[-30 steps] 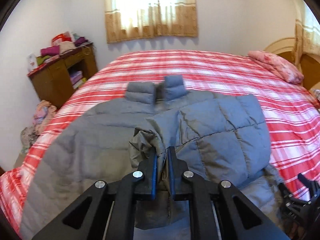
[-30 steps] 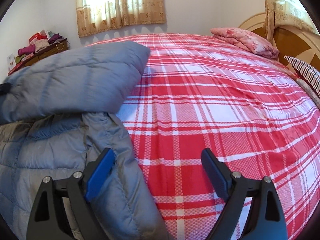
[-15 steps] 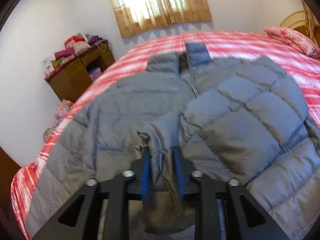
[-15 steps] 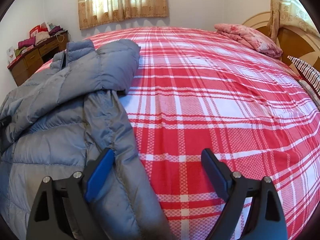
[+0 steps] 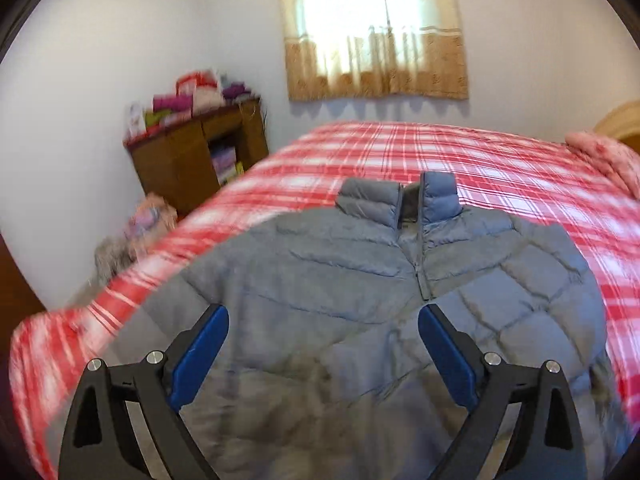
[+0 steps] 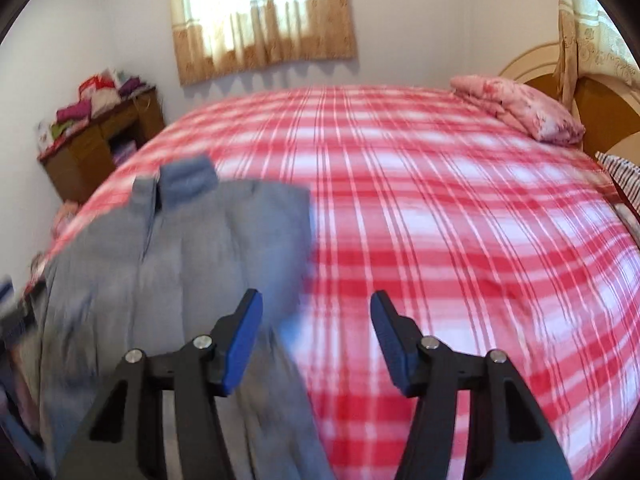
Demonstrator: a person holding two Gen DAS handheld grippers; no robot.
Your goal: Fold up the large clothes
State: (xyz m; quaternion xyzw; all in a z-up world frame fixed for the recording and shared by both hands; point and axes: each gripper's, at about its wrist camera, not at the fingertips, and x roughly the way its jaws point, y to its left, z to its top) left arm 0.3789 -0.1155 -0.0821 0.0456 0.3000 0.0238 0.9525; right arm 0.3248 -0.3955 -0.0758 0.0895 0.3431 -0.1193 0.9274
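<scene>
Jacket (image 5: 360, 300) lies on bed (image 5: 500, 168) (cabinet (image 5: 192, 160) left).

Jacket (image 6: 180, 240) blurred; its hem cut off below

The quilted jacket (image 5: 360, 280) is grey-blue. The bed cover (image 6: 440, 200) is a red-and-white plaid. The folded blanket (image 6: 520, 108) by the headboard is pink with a darker floral print. The curtain (image 5: 376, 40) is cream above, tan below. The cabinet (image 5: 192, 152) is brown wood. The fingers (image 5: 200, 360) are black with blue pads.
</scene>
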